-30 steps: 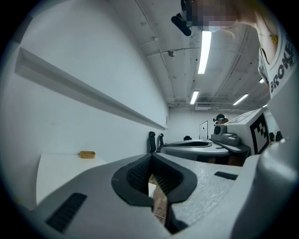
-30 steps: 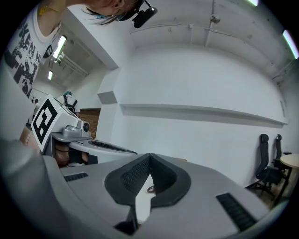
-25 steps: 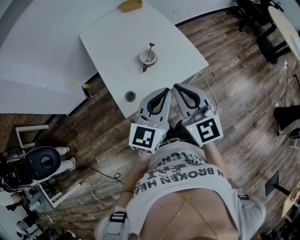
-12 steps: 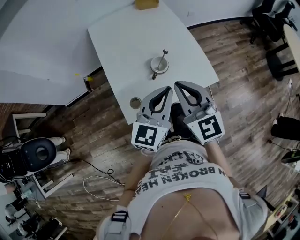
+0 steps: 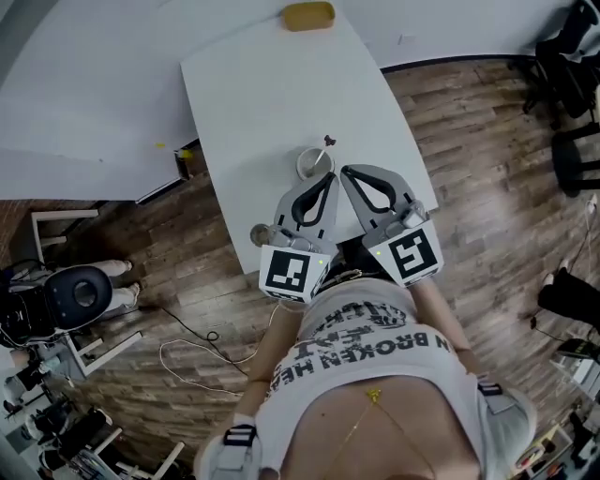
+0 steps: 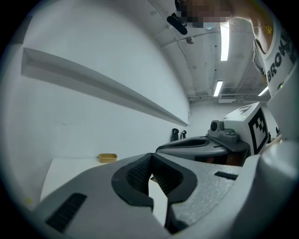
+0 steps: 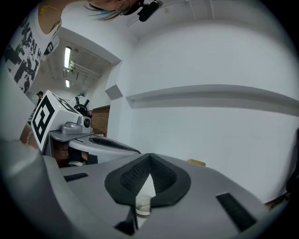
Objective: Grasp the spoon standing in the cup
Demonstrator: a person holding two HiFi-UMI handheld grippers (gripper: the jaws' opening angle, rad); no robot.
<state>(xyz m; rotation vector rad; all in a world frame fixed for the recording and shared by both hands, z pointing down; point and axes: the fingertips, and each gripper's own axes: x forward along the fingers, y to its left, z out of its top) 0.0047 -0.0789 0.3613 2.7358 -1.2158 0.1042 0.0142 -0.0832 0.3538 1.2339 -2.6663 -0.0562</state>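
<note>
A white cup stands on the white table, and a spoon rises from it, leaning to the right. My left gripper is shut and empty, its tip just short of the cup's near side. The right gripper, also shut and empty, sits beside the left one, its tip just right of the cup. In the right gripper view the cup shows through the gap below the closed jaws. The left gripper view shows its closed jaws and bare table beyond; the cup is hidden there.
A yellow block lies at the table's far edge, also the yellow block in the left gripper view. A round grommet sits near the table's front edge. Office chairs stand right, a black stool and cables on the wood floor left.
Both shut grippers have come forward to the cup, which lay well ahead of them a second ago. The person has stepped closer to the table.
</note>
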